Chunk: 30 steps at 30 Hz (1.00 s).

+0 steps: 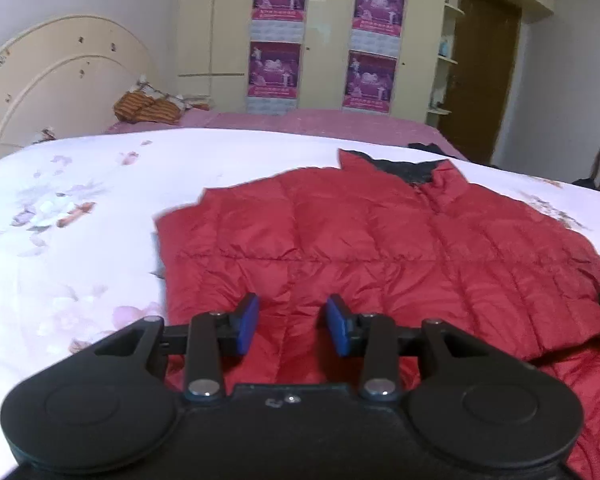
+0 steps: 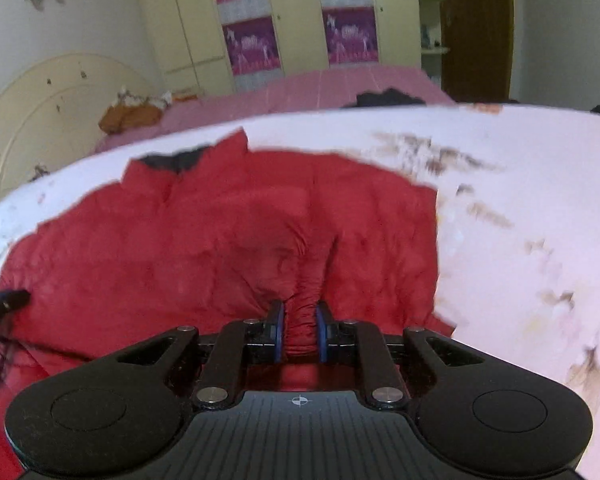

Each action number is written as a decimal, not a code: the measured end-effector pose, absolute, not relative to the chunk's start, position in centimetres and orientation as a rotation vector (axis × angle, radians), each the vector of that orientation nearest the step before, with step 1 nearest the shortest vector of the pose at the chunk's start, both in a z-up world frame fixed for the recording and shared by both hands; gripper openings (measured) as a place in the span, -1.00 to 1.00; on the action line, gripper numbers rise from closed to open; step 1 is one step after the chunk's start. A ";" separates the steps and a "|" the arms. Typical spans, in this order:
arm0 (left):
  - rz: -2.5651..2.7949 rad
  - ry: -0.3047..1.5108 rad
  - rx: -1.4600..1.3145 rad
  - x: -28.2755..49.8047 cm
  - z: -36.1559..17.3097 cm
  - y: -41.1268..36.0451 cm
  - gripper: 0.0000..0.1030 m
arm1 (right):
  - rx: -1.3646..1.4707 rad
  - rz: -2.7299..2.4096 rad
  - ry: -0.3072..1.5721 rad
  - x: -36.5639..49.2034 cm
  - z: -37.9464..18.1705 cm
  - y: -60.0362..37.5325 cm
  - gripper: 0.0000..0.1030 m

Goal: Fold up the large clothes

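Note:
A red quilted down jacket lies spread on a white floral bedspread, its dark-lined collar at the far side. My left gripper is open and empty, its blue pads just above the jacket's near part. In the right wrist view the jacket fills the middle. My right gripper is shut on a bunched fold of the red fabric. The other gripper's black tip shows at the left edge.
A pink sheet covers the far part of the bed, with an orange bundle near the cream headboard. A wardrobe with purple posters and a brown door stand behind. A dark garment lies at the far edge.

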<state>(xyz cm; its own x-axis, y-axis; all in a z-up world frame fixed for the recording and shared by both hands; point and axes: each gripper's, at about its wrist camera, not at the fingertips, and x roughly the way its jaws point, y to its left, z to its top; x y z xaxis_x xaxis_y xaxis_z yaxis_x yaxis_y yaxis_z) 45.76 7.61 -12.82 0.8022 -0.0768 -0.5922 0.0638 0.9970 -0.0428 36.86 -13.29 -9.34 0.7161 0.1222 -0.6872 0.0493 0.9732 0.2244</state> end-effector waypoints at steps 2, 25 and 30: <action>-0.065 0.619 -0.018 45.4 -12.4 8.1 -0.29 | 0.245 0.060 0.756 36.3 -9.1 -12.7 -0.70; -0.112 0.638 -0.053 46.8 -10.8 9.4 -0.19 | 0.107 0.043 0.793 39.8 -9.1 -11.6 -0.62; -0.127 0.776 0.005 50.3 -12.5 9.3 -0.15 | 0.059 0.014 0.884 40.9 -10.3 -11.4 -0.33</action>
<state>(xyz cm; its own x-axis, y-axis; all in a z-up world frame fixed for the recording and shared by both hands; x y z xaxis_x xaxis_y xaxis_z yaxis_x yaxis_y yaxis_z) 50.29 9.27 -12.54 0.7062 -0.1120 -0.6991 0.1157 0.9924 -0.0422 40.93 -11.39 -10.32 0.6340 0.0368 -0.7725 0.0124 0.9983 0.0578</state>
